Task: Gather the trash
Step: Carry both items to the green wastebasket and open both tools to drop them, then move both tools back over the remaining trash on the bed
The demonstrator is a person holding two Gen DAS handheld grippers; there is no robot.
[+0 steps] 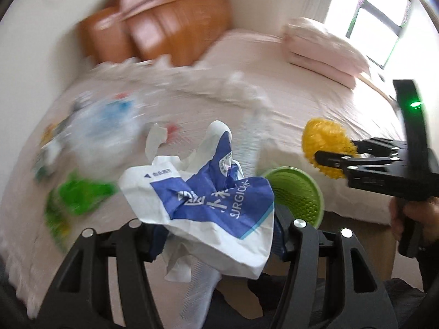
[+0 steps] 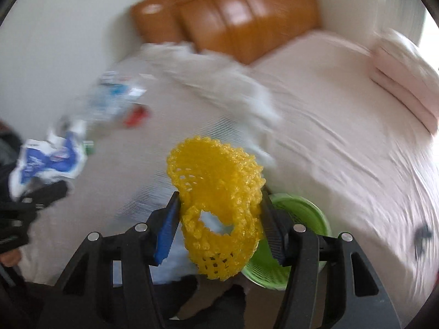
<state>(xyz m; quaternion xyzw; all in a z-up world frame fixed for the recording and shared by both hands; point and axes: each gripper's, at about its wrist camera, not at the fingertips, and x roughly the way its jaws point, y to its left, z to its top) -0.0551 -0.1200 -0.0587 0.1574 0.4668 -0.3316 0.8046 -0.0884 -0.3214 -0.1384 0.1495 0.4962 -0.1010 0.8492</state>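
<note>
My left gripper is shut on a crumpled white and blue surgical-mask wrapper, held above the bed's front edge. The wrapper also shows in the right wrist view. My right gripper is shut on a yellow foam fruit net, which also shows in the left wrist view. A green mesh waste basket stands on the floor beside the bed, just below both grippers; in the right wrist view the basket sits under the net.
On the pink bed lie a clear plastic bottle, green packaging, a white crumpled sheet of plastic and a red cap. A folded pink quilt and brown headboard are at the back.
</note>
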